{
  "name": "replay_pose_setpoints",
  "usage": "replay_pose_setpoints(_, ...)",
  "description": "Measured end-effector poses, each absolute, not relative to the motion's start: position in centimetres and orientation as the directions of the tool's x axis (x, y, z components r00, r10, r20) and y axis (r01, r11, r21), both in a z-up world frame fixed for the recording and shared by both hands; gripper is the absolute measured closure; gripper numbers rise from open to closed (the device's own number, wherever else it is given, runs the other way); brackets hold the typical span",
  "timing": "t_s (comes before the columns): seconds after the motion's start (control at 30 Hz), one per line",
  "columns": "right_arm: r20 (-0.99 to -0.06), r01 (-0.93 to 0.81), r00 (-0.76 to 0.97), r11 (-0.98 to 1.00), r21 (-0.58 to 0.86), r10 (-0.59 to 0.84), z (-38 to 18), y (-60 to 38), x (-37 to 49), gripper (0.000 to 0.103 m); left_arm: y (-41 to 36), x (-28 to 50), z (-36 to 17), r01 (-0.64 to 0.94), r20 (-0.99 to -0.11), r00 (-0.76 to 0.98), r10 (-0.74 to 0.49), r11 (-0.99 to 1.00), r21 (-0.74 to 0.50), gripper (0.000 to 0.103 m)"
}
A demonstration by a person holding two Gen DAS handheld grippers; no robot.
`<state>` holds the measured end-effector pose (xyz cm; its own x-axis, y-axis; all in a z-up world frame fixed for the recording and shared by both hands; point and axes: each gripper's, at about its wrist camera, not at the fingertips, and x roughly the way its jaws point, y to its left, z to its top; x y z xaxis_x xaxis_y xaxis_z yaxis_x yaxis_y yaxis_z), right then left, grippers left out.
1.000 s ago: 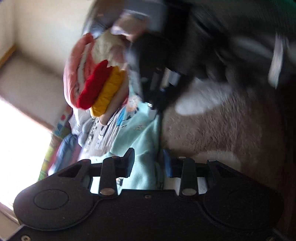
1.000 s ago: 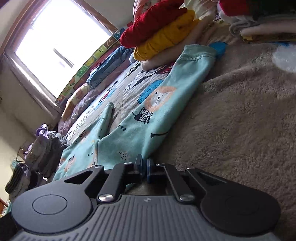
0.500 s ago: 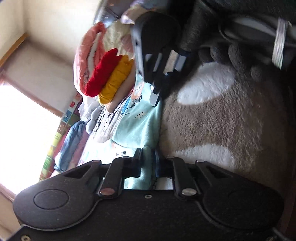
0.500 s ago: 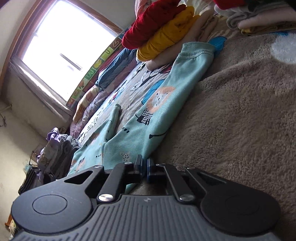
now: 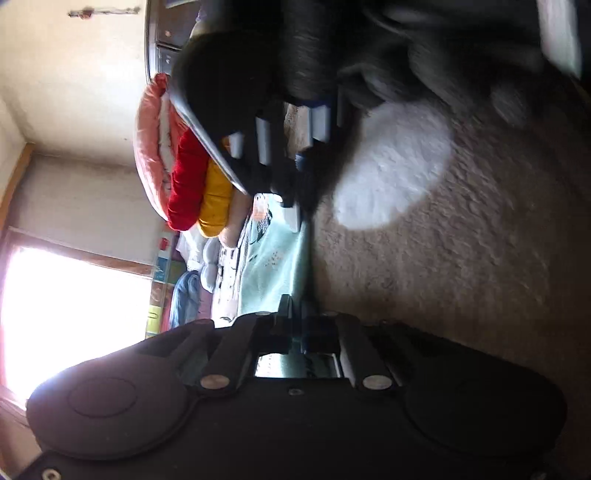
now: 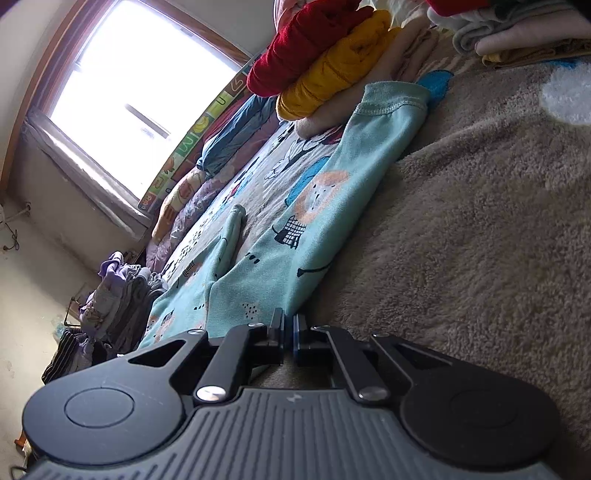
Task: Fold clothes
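A light teal child's garment [image 6: 317, 206] with cartoon prints lies flat on a beige plush blanket [image 6: 480, 229]. My right gripper [image 6: 289, 326] is shut on the garment's near edge. In the left wrist view the same garment [image 5: 273, 266] runs away from my left gripper [image 5: 297, 314], which is shut on its edge. The right gripper [image 5: 295, 210] shows there too, dark and blurred, at the garment's far end.
Rolled red [image 6: 310, 44] and yellow [image 6: 340, 70] clothes are stacked beyond the garment's sleeve cuff. Folded clothes [image 6: 517, 33] sit at the top right. A purple and grey clothes heap [image 6: 118, 295] lies at the left. A bright window [image 6: 140, 88] is behind.
My left gripper has closed from open onto the teal garment's edge. The right gripper has stayed shut on the garment and looms larger in the left wrist view.
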<state>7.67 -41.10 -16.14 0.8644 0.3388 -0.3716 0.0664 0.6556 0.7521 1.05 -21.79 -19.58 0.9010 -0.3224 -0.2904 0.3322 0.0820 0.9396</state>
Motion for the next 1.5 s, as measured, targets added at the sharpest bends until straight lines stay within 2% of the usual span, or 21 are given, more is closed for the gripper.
replay_pose_setpoints(0.03, -0.37, 0.064, 0.865, 0.656, 0.752, 0.34, -16.1, -41.1, 7.6, 0.101, -21.9, 1.1, -19.4, 0.332, -0.297, 0.903, -0.311, 0.067, 0.941, 0.103)
replay_pose_setpoints(0.13, -0.366, 0.059, 0.865, 0.656, 0.752, 0.342, -16.0, -41.2, 7.5, 0.101, -23.0, 0.9, -19.1, 0.303, -0.28, 0.911, -0.304, 0.029, 0.953, 0.091)
replay_pose_setpoints(0.17, -0.366, 0.059, 0.865, 0.654, 0.754, 0.344, -16.0, -41.2, 7.5, 0.101, -23.4, 1.3, -19.0, 0.309, -0.285, 0.911, -0.297, 0.035, 0.951, 0.091)
replay_pose_setpoints(0.2, -0.364, 0.06, 0.865, 0.649, 0.759, 0.346, -16.0, -41.3, 7.5, 0.1, -23.6, 1.7, -18.8, 0.327, -0.303, 0.908, -0.289, 0.037, 0.944, 0.093)
replay_pose_setpoints(0.23, -0.363, 0.062, 0.865, 0.644, 0.762, 0.346, -16.0, -41.3, 7.4, 0.1, -23.7, 2.0, -18.9, 0.353, -0.329, 0.901, -0.284, 0.038, 0.935, 0.103)
replay_pose_setpoints(0.3, -0.351, 0.069, 0.877, 0.637, 0.768, 0.328, -15.8, -41.6, 7.2, 0.099, -23.6, 2.2, -18.9, 0.356, -0.328, 0.904, -0.275, 0.054, 0.933, 0.103)
replay_pose_setpoints(0.37, -0.342, 0.083, 0.891, 0.634, 0.769, 0.299, -15.5, -42.1, 7.0, 0.091, -23.5, 2.3, -18.9, 0.349, -0.318, 0.909, -0.27, 0.074, 0.934, 0.103)
replay_pose_setpoints(0.43, -0.337, 0.104, 0.906, 0.635, 0.766, 0.257, -15.3, -42.9, 7.1, 0.091, -23.3, 2.6, -18.6, 0.356, -0.322, 0.91, -0.263, 0.093, 0.93, 0.103)
replay_pose_setpoints(0.63, -0.349, 0.176, 0.916, 0.585, 0.792, 0.198, -15.7, -46.1, 9.6, 0.092, -23.9, 3.3, -18.5, 0.365, -0.328, 0.91, -0.252, 0.115, 0.924, 0.103)
replay_pose_setpoints(0.77, -0.381, 0.227, 0.907, 0.557, 0.799, 0.178, -16.1, -48.1, 11.4, 0.1, -24.5, 4.5, -18.4, 0.377, -0.334, 0.906, -0.26, 0.133, 0.917, 0.103)
replay_pose_setpoints(0.9, -0.402, 0.277, 0.908, 0.545, 0.791, 0.122, -16.1, -49.3, 11.4, 0.1, -24.5, 3.5, -18.6, 0.398, -0.35, 0.898, -0.266, 0.152, 0.905, 0.103)
replay_pose_setpoints(0.97, -0.419, 0.299, 0.905, 0.585, 0.753, 0.077, -15.3, -48.9, 10.9, 0.089, -24.1, 3.0, -17.9, 0.44, -0.386, 0.88, -0.277, 0.17, 0.882, 0.103)
replay_pose_setpoints(1.03, -0.418, 0.293, 0.908, 0.675, 0.678, 0.026, -13.7, -48.2, 10.1, 0.08, -23.3, 2.7, -16.2, 0.507, -0.433, 0.849, -0.304, 0.236, 0.829, 0.098)
replay_pose_setpoints(1.07, -0.401, 0.274, 0.916, 0.712, 0.647, 0.012, -12.9, -47.9, 9.7, 0.079, -22.8, 2.5, -15.0, 0.549, -0.463, 0.827, -0.319, 0.28, 0.788, 0.098)
replay_pose_setpoints(1.13, -0.349, 0.19, 0.936, 0.771, 0.608, 0.044, -11.7, -47.4, 9.8, 0.079, -21.7, 2.3, -12.7, 0.616, -0.506, 0.786, -0.356, 0.378, 0.691, 0.097)
replay_pose_setpoints(1.23, -0.302, 0.02, 0.934, 0.816, 0.577, 0.19, -10.7, -46.5, 12.1, 0.076, -21.0, 4.1, -10.0, 0.644, -0.513, 0.762, -0.394, 0.539, 0.543, 0.097)
replay_pose_setpoints(1.4, -0.34, 0.011, 0.912, 0.817, 0.577, 0.228, -11.5, -47.0, 16.5, 0.071, -22.6, 11.4, -9.0, 0.651, -0.559, 0.72, -0.411, 0.678, 0.342, 0.097)
replay_pose_setpoints(1.5, -0.407, 0.078, 0.894, 0.833, 0.548, 0.185, -12.1, -47.1, 18.5, 0.07, -23.7, 15.4, -9.8, 0.642, -0.612, 0.686, -0.394, 0.723, 0.255, 0.097)
